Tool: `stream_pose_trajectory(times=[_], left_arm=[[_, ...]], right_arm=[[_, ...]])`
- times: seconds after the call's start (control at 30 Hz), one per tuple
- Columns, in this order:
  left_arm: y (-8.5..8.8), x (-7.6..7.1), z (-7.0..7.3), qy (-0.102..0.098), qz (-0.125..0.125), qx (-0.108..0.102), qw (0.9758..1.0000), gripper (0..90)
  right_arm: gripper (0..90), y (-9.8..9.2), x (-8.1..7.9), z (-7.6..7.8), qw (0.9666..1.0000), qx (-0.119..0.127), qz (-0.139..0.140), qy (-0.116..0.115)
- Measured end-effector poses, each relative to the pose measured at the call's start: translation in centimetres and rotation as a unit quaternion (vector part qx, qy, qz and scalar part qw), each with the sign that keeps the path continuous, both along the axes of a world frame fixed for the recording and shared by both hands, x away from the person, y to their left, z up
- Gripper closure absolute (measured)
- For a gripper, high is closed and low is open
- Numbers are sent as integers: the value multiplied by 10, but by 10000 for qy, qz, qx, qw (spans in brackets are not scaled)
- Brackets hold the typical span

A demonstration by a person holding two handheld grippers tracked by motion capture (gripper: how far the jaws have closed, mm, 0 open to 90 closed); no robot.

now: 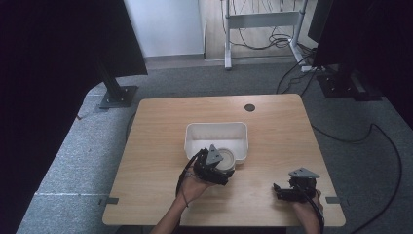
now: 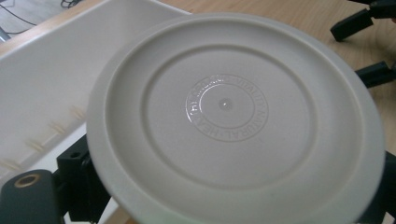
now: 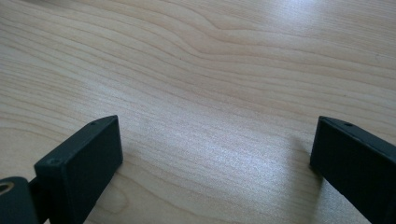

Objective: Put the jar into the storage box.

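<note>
Lid in left gripper, embossed ring lettering illegible

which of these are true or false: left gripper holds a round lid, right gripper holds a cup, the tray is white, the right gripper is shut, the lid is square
1. The left gripper holds a round lid. True; the lid sits between its jaws by the near edge of the tray.
2. The right gripper holds a cup. False; nothing is between its jaws, just the bare wooden table.
3. The tray is white. True.
4. The right gripper is shut. False; its jaws stand wide apart.
5. The lid is square. False; it is round, with raised rings and embossed lettering at its centre.
</note>
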State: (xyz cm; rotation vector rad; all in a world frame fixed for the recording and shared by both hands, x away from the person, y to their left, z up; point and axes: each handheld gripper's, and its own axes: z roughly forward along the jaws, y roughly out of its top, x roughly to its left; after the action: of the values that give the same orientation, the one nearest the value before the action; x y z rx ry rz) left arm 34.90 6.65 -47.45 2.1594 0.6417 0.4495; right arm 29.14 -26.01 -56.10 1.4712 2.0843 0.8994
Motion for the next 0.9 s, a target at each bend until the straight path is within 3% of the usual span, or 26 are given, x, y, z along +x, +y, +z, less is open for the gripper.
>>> stream_pose_trajectory(times=[0.9], left_arm=[[4, 43, -4, -82, 512, -138, 9986, 99]], right_arm=[[19, 0, 0, 0, 10000, 3, -2, 1]])
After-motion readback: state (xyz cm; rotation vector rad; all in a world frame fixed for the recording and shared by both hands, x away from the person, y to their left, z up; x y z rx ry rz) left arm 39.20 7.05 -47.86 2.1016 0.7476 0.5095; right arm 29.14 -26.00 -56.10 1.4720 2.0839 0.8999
